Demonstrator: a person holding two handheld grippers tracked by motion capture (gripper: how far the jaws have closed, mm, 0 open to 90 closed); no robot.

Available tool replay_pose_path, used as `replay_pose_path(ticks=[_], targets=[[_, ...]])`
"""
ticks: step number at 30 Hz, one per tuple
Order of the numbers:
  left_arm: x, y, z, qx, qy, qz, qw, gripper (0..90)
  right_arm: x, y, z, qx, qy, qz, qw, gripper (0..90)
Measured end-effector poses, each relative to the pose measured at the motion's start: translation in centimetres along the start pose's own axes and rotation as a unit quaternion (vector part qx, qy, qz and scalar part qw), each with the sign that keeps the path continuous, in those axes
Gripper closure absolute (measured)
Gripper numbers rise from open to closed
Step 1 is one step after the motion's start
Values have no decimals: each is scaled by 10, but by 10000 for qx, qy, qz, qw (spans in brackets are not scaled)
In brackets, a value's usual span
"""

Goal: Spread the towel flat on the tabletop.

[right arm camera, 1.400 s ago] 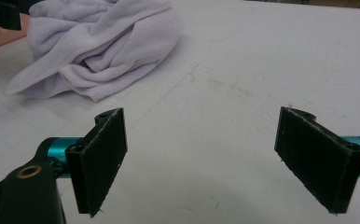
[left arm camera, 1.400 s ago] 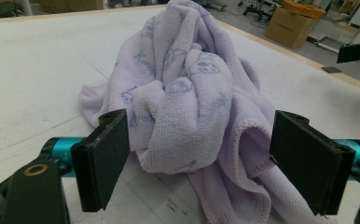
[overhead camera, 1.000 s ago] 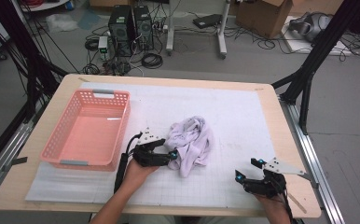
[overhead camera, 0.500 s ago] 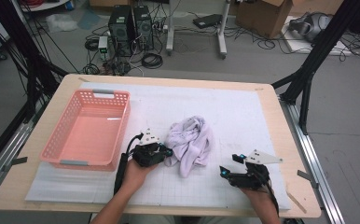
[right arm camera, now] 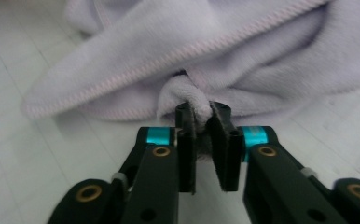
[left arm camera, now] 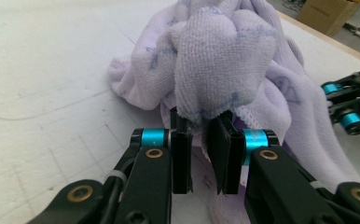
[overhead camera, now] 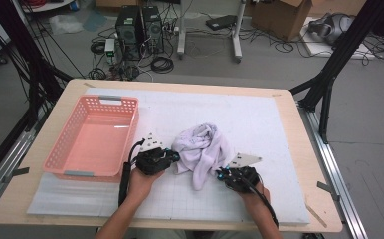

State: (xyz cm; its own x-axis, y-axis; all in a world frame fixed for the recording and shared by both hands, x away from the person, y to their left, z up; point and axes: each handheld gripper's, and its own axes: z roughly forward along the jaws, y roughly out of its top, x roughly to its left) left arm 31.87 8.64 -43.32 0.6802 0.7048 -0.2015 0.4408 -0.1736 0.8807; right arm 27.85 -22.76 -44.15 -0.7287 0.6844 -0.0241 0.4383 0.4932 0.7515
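Observation:
A crumpled pale lilac towel [overhead camera: 202, 149] lies on the white mat in the middle of the table. My left gripper [overhead camera: 172, 158] is at the towel's left edge, shut on a bunched fold of the towel [left arm camera: 215, 70]. At the towel's lower right, my right gripper [overhead camera: 221, 173] is shut on a pinched fold of the towel [right arm camera: 183, 93] near its stitched hem. In the left gripper view the jaws of my left gripper [left arm camera: 200, 151] clamp the cloth between them, and the right gripper's blue-ringed jaws show at the far right. Cloth sits between the jaws of my right gripper [right arm camera: 201, 126] in its own view.
A pink plastic basket [overhead camera: 60, 152] stands at the left of the white gridded mat [overhead camera: 259, 114]. The wooden table edge [overhead camera: 324, 199] runs close on the right. Computer cases, cables and cardboard boxes lie on the floor beyond the table.
My right gripper has moved left from the table's right front corner to the towel and shut on its lower right edge. My left gripper stayed at the towel's left side.

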Motion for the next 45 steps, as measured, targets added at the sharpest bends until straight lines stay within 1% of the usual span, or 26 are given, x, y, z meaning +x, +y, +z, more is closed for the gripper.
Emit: replay_pose_path(ticks=[1, 4, 7, 10, 11, 13, 15, 16, 18, 20, 21, 22, 23, 24, 26, 27, 29, 31, 32, 34, 36, 38, 40, 42, 43, 45], targets=[[1, 1, -1, -40, 7, -28, 10000, 789, 0, 0, 0, 0, 0, 0, 10000, 833], [4, 4, -4, -97, 43, -41, 9999, 791, -11, -17, -26, -91, -39, 246, 9996, 834], [5, 6, -3, -151, 63, -84, 9998, 793, -23, -36, -54, -114, -200, 446, 9987, 834], [4, 9, 1, -201, 22, -104, 9997, 794, -33, -53, -77, -69, -336, 638, 9974, 833], [3, 10, 3, -205, 0, -96, 9997, 794, -36, -58, -83, -80, -375, 635, 9972, 833], [3, 13, 8, -182, -22, -59, 9998, 794, -38, -67, -94, -45, -560, 603, 9966, 832], [3, 14, 13, -220, -56, -150, 9996, 794, -41, -72, -102, -63, -668, 675, 9955, 818], [3, 16, 16, -192, -42, -146, 9997, 794, -41, -73, -104, -100, -690, 699, 9951, 791], [4, 18, 19, -227, 32, -172, 9996, 794, -41, -72, -106, -227, -724, 676, 9948, 668], [7, 20, 22, -180, 92, -209, 9996, 783, -41, -69, -108, -437, -689, 743, 9939, 552], [9, 21, 23, -137, 175, -301, 9993, 738, -42, -67, -108, -550, -683, 747, 9933, 515], [9, 21, 22, -151, 290, -398, 9987, 639, -41, -64, -107, -635, -674, 768, 9927, 491], [8, 22, 21, -135, 370, -421, 9983, 523, -41, -62, -106, -699, -643, 758, 9926, 487], [6, 21, 20, -131, 398, -358, 9985, 435, -41, -60, -104, -725, -619, 738, 9927, 472], [1, 22, 15, -97, 370, -109, 9992, 403, -40, -56, -97, -737, -598, 671, 9932, 462], [-2, 23, 13, -112, 342, -50, 9993, 378, -40, -54, -93, -748, -570, 642, 9935, 460], [-6, 25, 7, -253, 195, -61, 9995, 357, -42, -50, -88, -771, -569, 632, 9934, 460], [-10, 28, 3, -279, 69, 54, 9996, 348, -46, -46, -84, -807, -592, 693, 9926, 456], [-12, 29, 1, -272, -1, 103, 9996, 348, -48, -44, -83, -834, -612, 730, 9920, 456], [-16, 28, 0, -217, -210, 204, 9993, 392, -51, -41, -83, -867, -679, 765, 9910, 458], [-20, 28, 0, -143, -403, 291, 9987, 403, -54, -40, -83, -913, -766, 859, 9892, 462], [-24, 26, 5, -78, -775, 351, 9963, 429, -57, -40, -83, -921, -816, 908, 9882, 464], [-32, 23, 17, 100, -1095, 435, 9930, 446, -60, -42, -82, -913, -812, 981, 9876, 463], [-42, 19, 31, 361, -1174, 611, 9905, 423, -62, -45, -81, -992, -766, 1117, 9858, 462], [-46, 17, 39, 471, -1222, 648, 9893, 408, -63, -46, -81, -999, -771, 1119, 9857, 462], [-55, 14, 51, 575, -1295, 662, 9877, 359, -64, -47, -81, -984, -776, 1129, 9857, 462]])
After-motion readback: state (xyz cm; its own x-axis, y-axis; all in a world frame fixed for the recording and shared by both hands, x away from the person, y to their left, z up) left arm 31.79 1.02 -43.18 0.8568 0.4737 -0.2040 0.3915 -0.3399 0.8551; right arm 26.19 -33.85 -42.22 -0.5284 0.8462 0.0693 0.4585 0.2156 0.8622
